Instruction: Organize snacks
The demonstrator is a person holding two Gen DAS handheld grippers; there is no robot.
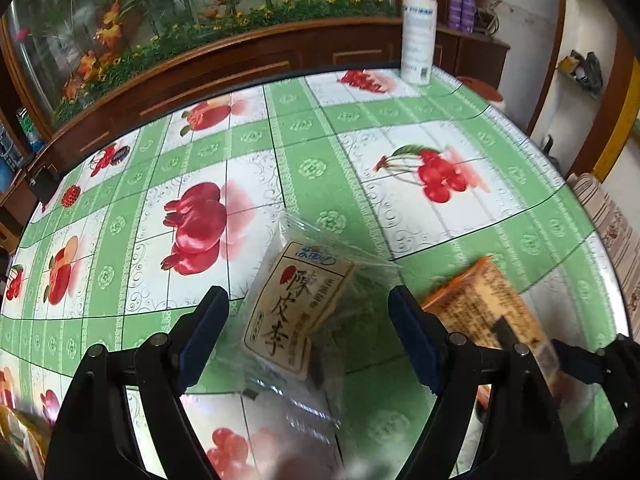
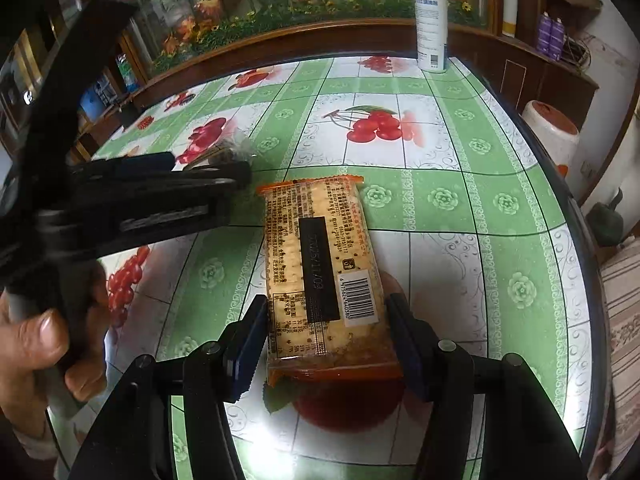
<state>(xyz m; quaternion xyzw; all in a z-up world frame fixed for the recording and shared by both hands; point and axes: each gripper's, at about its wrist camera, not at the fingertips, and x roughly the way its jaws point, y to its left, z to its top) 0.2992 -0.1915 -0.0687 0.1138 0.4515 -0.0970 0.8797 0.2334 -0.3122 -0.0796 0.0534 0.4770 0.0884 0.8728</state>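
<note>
Right gripper (image 2: 326, 336) astride cracker packet (image 2: 320, 256)

We see a table (image 2: 500, 240) under a glossy green-and-white cloth printed with cherries and other red fruit, bright with glare toward six o'clock. At twelve o'clock a dark wooden cabinet (image 1: 256, 60) runs behind it, topped by a glass panel with painted bamboo and orange flowers (image 1: 160, 12), and a white spray bottle (image 2: 431, 24) stands at the table's far edge. Toward two o'clock we find a pale wall (image 1: 532, 40) and two purple cans (image 2: 550, 38) on a wooden side unit.
</note>
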